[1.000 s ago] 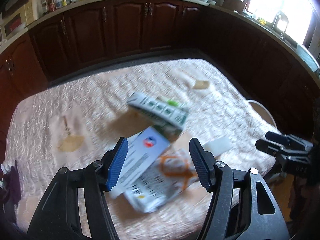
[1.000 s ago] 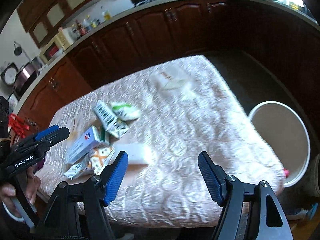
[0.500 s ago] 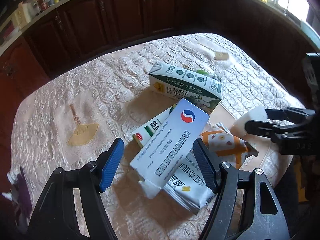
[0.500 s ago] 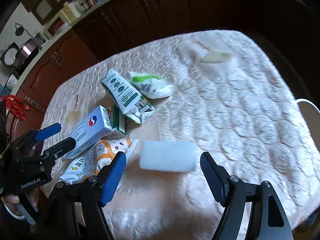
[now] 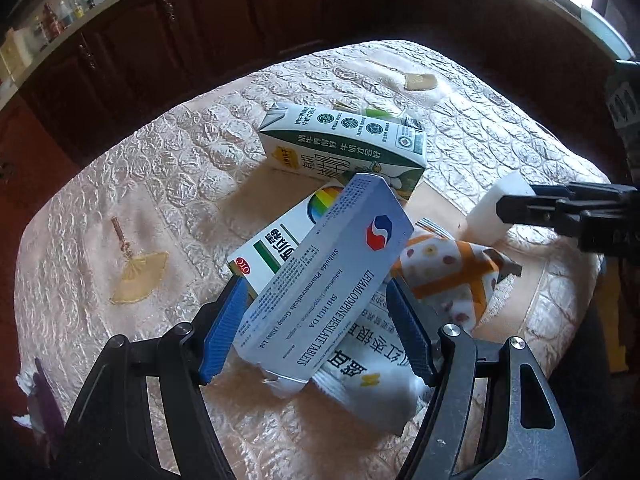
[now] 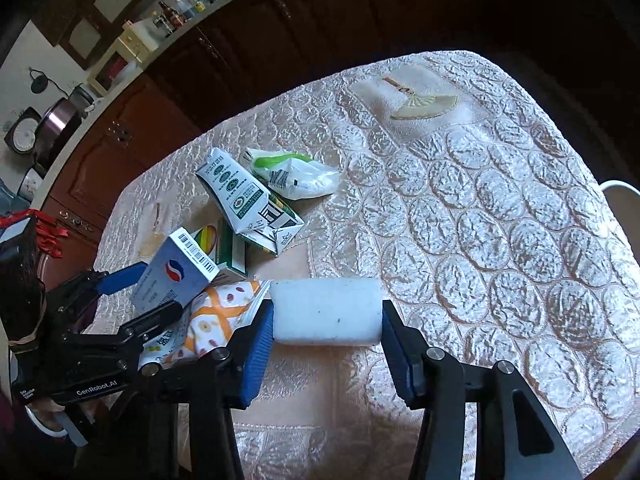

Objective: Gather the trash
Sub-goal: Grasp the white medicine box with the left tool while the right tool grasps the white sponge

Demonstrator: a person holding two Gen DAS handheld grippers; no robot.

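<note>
A heap of trash lies on the quilted pink tablecloth (image 6: 480, 220). A blue-and-white medicine box (image 5: 320, 280) leans on a green-and-white box (image 5: 280, 248) and an orange-patterned snack packet (image 5: 448, 272). Behind them are a green-and-white milk carton (image 5: 344, 140) and a crumpled white wrapper (image 6: 292, 174). My left gripper (image 5: 316, 332) is open and straddles the near end of the medicine box, with a gap showing at the right pad. My right gripper (image 6: 328, 316) is closing on a white foam block (image 6: 326, 312), and its blue pads meet both ends of the block.
Dark wooden cabinets ring the table, with bottles and pots on the counter behind them. A white bin rim (image 6: 620, 188) shows past the table's right edge. The right half of the cloth carries only embroidered fan motifs. The table's front edge is close under both grippers.
Both grippers came down toward the table. The left one closed in around the medicine box. The right one reached the foam block and its jaws narrowed onto the block's ends.
</note>
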